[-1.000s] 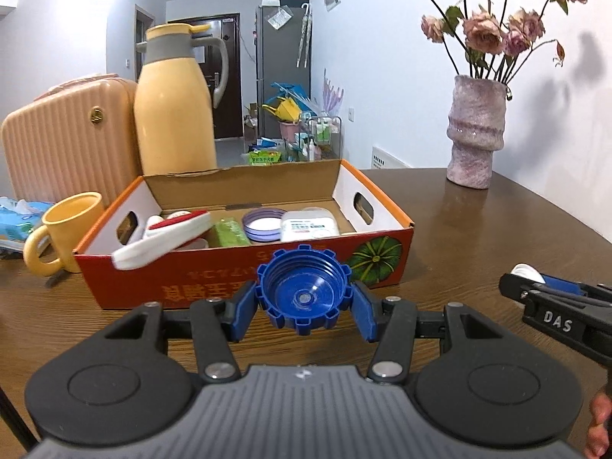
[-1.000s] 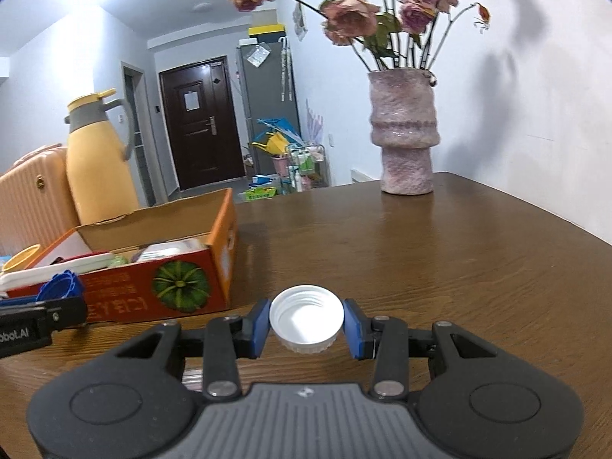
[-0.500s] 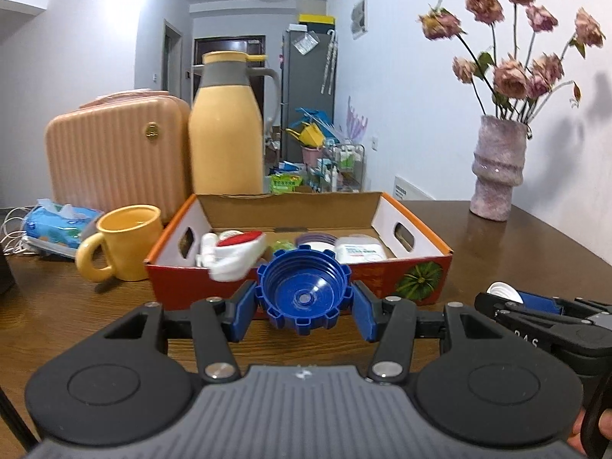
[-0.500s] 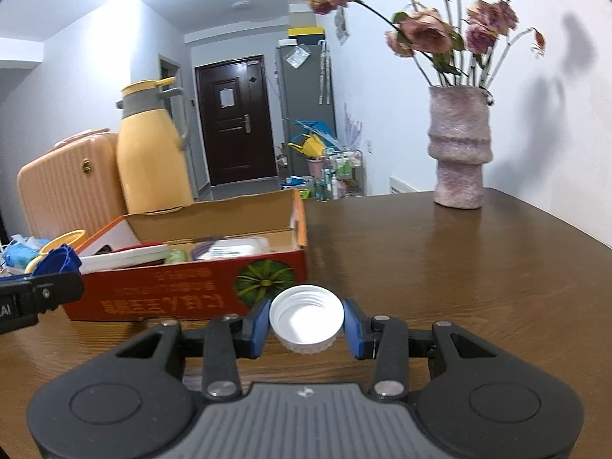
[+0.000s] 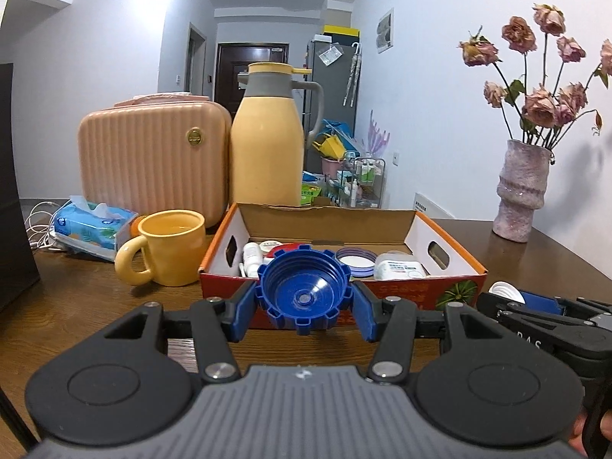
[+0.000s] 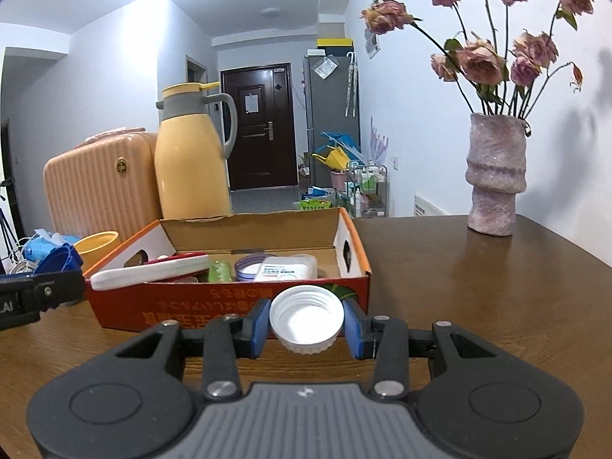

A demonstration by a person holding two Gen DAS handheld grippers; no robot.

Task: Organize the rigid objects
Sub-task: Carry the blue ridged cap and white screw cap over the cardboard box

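white walls point(image 5: 440, 95), dark door point(image 6: 260, 126)

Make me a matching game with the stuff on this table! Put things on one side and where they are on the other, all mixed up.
Things:
1. blue notched plastic cap
2. white ribbed plastic cap
3. yellow ceramic mug
4. pink textured vase with dried roses

Places:
A. standing alone on the table's far right side
B. gripped in the left claw
C. beside the orange cardboard box, on its left
D. gripped in the right claw

Pairs: 1-B, 2-D, 3-C, 4-A
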